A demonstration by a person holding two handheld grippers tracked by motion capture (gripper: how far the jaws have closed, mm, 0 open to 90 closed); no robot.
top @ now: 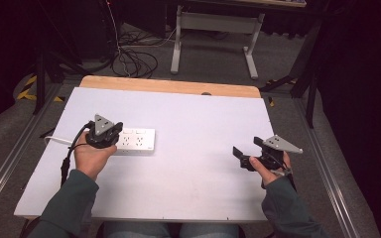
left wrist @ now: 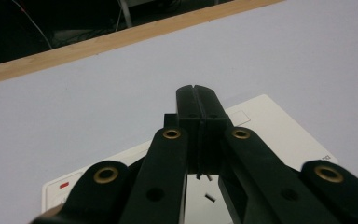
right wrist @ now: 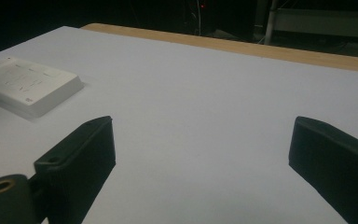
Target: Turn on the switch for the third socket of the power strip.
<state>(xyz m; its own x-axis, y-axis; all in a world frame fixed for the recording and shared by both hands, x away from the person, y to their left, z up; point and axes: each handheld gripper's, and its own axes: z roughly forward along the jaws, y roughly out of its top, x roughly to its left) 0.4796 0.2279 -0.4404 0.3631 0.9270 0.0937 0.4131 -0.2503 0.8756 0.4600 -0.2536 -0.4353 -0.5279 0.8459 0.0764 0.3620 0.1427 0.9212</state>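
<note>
Left gripper (top: 110,133) over the power strip (top: 138,140); right gripper (top: 242,152) idle.
High view: strip on the table's (top: 188,119) left. Left gripper view: fingers (left wrist: 189,100) pressed together above the strip (left wrist: 279,126), probably pinning it; next, press. Right gripper view: fingers (right wrist: 81,151) wide, empty.

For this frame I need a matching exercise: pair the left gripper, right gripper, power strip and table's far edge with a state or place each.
1. left gripper
2. right gripper
3. power strip
4. table's far edge

A. bare wood
B. jaws wide apart
C. white, lying on the white sheet
D. jaws closed, above the strip

Pairs: 1-D, 2-B, 3-C, 4-A
</note>
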